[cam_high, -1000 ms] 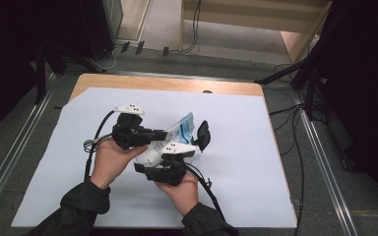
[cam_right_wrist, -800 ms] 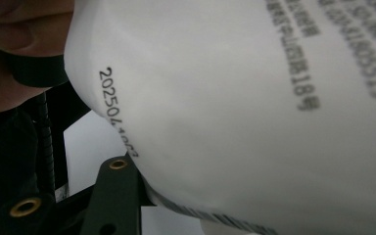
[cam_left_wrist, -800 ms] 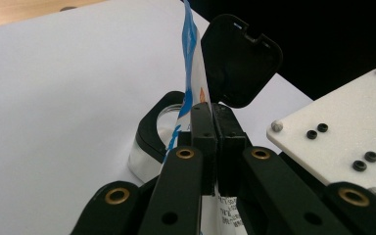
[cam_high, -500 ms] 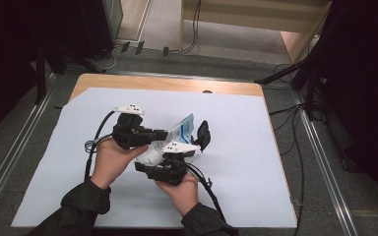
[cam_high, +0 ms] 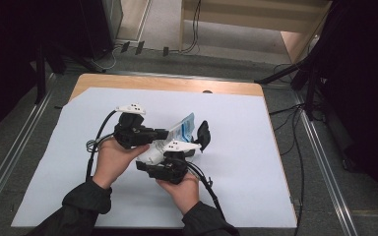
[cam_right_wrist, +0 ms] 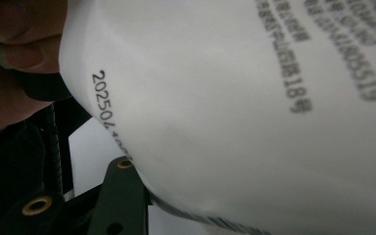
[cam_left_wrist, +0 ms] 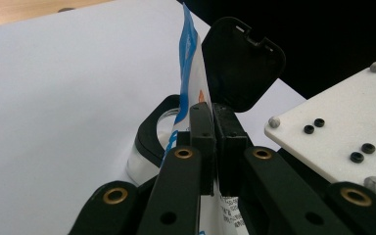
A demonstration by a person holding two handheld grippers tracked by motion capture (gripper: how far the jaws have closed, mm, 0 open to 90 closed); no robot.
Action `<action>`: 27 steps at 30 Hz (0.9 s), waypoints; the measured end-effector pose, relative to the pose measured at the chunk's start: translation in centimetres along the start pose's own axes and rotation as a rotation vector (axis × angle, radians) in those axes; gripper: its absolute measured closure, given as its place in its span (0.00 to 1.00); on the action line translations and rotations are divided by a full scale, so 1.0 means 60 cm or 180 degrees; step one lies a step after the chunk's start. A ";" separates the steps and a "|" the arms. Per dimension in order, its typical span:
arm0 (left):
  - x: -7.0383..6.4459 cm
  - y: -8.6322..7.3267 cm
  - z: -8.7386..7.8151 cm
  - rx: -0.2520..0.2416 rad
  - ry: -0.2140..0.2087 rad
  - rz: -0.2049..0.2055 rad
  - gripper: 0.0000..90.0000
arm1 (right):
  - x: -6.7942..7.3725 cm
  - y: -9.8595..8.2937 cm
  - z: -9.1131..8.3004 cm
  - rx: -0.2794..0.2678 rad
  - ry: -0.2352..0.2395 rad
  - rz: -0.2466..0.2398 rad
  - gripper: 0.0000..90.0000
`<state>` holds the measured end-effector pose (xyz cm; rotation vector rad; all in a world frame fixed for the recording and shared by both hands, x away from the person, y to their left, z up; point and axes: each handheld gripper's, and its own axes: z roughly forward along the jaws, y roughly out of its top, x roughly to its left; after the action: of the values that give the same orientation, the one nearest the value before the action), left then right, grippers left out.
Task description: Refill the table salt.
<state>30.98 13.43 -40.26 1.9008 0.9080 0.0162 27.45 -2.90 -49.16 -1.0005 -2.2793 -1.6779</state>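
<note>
The left gripper [cam_high: 161, 133] has its jaws drawn together on the thin edge of a white plastic pouch with blue print and black lettering [cam_high: 184, 129]; in the left gripper view the two black jaws meet on that pouch [cam_left_wrist: 192, 83], whose blue and white edge rises straight up from between them. Just beyond the jaw tips stands a black flip-top lid with a rounded outline [cam_left_wrist: 242, 63], hinged open above a black ring-shaped cap [cam_left_wrist: 149, 132] on a clear container that sits to the left of the jaws.

The right gripper [cam_high: 177, 156] lies just beside and below the left one, over the white paper-covered worktop [cam_high: 246, 187]. In the right gripper view the pouch's white back with printed digits [cam_right_wrist: 254, 107] presses close over the jaws, so I cannot tell how far they are parted or whether they pinch it. A hand [cam_right_wrist: 5, 63] shows at the upper left of that view.
</note>
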 end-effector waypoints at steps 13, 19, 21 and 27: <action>0.000 0.002 0.004 0.0001 0.0033 0.0001 1.00 | -0.004 0.002 0.001 0.0029 0.0048 0.0016 0.65; -0.001 0.001 0.004 -0.0013 0.0022 0.0002 1.00 | -0.003 0.002 -0.001 0.0020 0.0022 -0.0001 0.66; -0.001 0.001 0.004 -0.0012 0.0012 0.0007 1.00 | -0.003 0.002 -0.001 0.0020 0.0020 -0.0001 0.66; 0.000 0.000 0.002 -0.0023 -0.0002 0.0001 1.00 | -0.003 0.002 -0.001 0.0004 0.0029 -0.0010 0.66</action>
<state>31.01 13.31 -40.32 1.8941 0.9060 0.0191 27.66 -3.04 -49.12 -0.9876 -2.2772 -1.6785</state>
